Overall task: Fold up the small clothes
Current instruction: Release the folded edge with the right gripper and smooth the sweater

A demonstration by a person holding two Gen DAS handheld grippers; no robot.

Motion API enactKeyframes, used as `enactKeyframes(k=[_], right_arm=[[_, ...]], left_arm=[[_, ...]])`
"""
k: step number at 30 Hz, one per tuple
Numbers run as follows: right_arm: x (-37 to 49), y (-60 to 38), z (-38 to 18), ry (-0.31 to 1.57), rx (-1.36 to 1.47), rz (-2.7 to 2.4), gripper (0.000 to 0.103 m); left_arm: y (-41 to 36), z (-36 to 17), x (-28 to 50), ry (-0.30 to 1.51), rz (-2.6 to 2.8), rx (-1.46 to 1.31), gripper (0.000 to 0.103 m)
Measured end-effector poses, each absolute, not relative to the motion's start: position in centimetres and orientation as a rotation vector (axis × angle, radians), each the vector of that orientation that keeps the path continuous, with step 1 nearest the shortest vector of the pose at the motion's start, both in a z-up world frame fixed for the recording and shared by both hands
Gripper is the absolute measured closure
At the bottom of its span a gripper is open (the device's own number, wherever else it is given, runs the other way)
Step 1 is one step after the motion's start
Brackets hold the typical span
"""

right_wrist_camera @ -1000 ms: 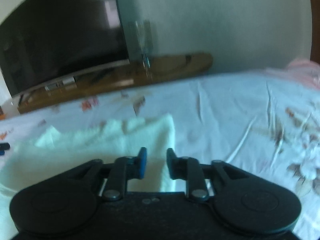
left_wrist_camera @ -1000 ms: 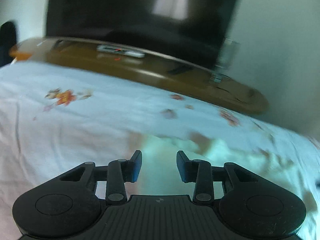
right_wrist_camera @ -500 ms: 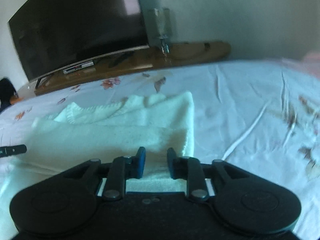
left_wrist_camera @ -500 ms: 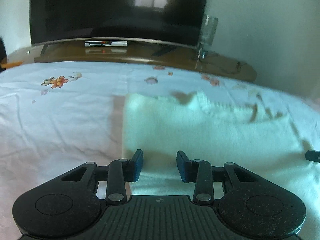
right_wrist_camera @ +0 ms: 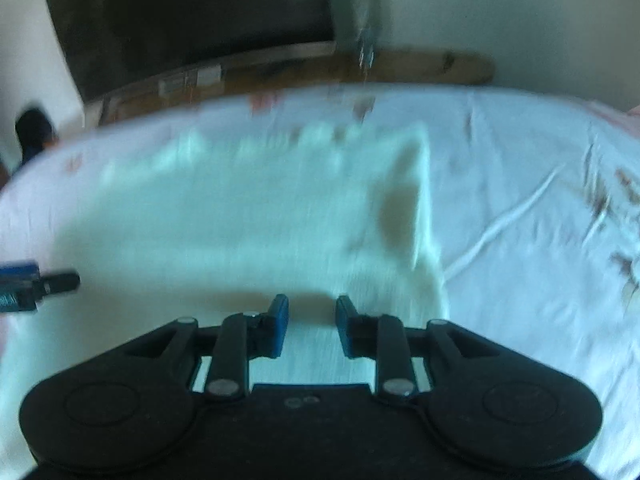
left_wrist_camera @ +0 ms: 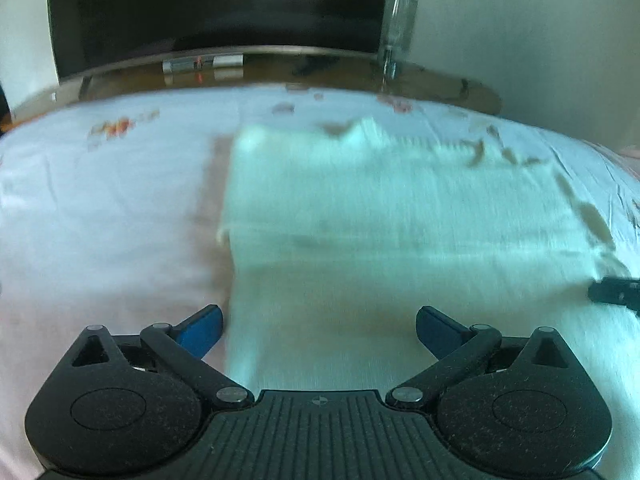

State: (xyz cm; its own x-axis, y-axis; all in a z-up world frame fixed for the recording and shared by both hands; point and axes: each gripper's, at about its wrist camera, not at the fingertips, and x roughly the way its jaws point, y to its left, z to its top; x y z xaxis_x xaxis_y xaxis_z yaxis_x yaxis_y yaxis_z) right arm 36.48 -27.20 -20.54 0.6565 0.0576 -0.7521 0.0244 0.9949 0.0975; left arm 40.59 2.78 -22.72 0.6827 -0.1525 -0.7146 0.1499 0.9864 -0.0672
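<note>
garment (left_wrist_camera: 380, 216) | flat on bedsheet (left_wrist_camera: 100, 208) | long axis crosswise | neckline away

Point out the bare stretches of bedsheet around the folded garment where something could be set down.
Bare bedsheet lies left of the pale green garment, up to the wooden TV bench. More, wrinkled, lies right of its edge in the right wrist view. The near edge is crowded: left gripper, right gripper.

Bedroom: bed sheet (left_wrist_camera: 100, 208), TV (left_wrist_camera: 216, 8).
</note>
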Motion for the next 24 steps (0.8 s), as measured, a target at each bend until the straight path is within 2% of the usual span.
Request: enactKeyframes(k=[6, 12, 15, 19, 24], right_arm=[[37.3, -25.4, -17.5, 0.754, 0.053, 0.081, 0.075], [41.6, -25.9, -19.2, 0.790, 0.066, 0.058, 0.076], [41.2, -27.1, -20.9, 0.793, 0.060, 0.040, 0.078], [38.4, -27.7, -19.2, 0.783, 0.085, 0.032, 0.073], [32.5, -24.7, -18.5, 0.806, 0.067, 0.173, 0.074]], left_arm=[[1.3, -19.0, 41.8, 0.668, -0.185, -0.069, 0.000], [0.6, -22.0, 47.0, 0.762, -0.137, -0.091, 0.000], [0.1, -22.9, 45.5, 0.745, -0.153, 0.002, 0.000], [0.1, -21.8, 40.9, 0.750, -0.173, -0.025, 0.000], [-2.2, -21.5, 35.2, 0.761, -0.223, 0.003, 0.000]])
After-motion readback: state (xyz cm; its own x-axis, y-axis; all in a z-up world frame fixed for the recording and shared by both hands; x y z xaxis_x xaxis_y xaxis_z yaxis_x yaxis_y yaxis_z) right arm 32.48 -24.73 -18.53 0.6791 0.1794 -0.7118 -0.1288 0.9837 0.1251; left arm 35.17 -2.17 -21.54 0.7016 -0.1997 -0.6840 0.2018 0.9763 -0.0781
